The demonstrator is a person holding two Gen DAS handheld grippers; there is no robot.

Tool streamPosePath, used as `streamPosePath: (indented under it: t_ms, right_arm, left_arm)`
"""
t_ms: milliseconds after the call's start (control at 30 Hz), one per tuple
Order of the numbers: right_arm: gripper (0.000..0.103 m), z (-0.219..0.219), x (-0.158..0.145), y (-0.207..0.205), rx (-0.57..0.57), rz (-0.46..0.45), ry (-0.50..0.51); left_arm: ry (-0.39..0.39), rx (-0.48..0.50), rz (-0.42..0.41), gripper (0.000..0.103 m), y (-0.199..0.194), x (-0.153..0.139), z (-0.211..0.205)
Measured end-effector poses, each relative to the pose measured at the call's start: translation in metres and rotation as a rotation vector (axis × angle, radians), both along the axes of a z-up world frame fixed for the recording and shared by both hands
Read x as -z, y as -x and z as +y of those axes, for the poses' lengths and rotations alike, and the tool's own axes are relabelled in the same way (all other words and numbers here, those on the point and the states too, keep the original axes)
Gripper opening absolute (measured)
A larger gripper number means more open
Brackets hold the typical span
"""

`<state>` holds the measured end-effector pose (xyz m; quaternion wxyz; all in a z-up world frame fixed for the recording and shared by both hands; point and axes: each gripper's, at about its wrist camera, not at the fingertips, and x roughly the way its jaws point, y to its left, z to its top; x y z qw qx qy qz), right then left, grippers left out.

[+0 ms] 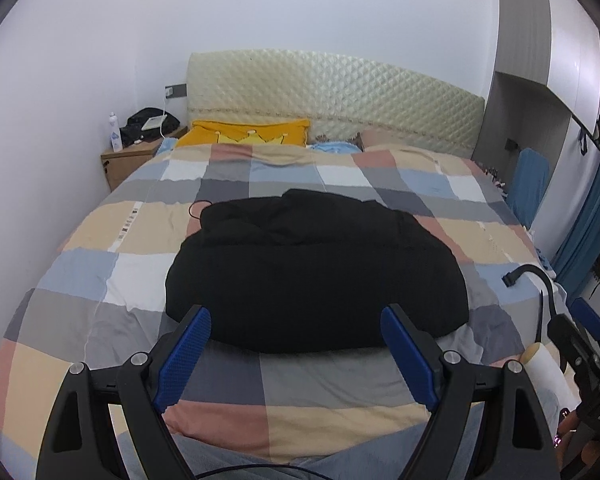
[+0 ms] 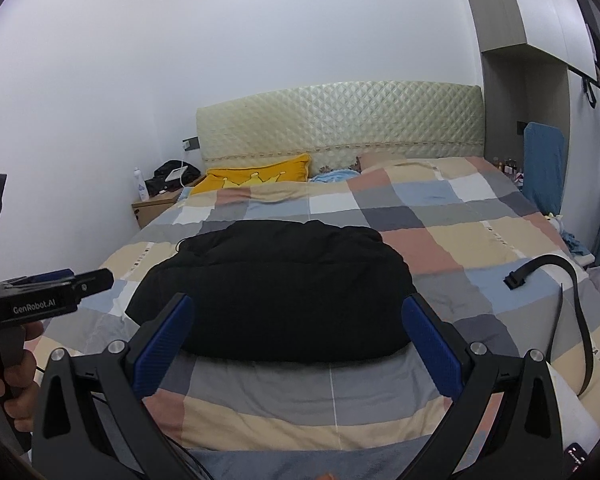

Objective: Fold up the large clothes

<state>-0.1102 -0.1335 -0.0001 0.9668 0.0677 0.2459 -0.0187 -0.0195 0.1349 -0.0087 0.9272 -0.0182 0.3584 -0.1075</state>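
Observation:
A large black garment (image 1: 312, 272) lies in a folded, puffy bundle on the checked bedspread (image 1: 148, 272); it also shows in the right wrist view (image 2: 272, 292). My left gripper (image 1: 296, 320) is open and empty, its blue pads (image 1: 188, 352) just short of the garment's near edge. My right gripper (image 2: 298, 308) is open and empty, also hovering at the near edge. The left gripper shows at the left of the right wrist view (image 2: 92, 280), and the right gripper at the right edge of the left wrist view (image 1: 592, 320).
A black strap with a buckle (image 2: 516, 278) lies on the bed's right side. A yellow pillow (image 1: 244, 134) and a quilted headboard (image 1: 340, 100) are at the far end. A wooden nightstand (image 1: 132, 158) stands far left. Blue fabric (image 1: 528, 180) hangs at right.

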Motion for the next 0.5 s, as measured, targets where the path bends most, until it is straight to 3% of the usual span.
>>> streamPosePath:
  t_ms: [500]
  right_arm:
    - [0.103, 0.003, 0.010, -0.014, -0.032, 0.055, -0.012]
  left_arm:
    - [-0.017, -0.028, 0.037, 0.087, -0.002, 0.009, -0.002]
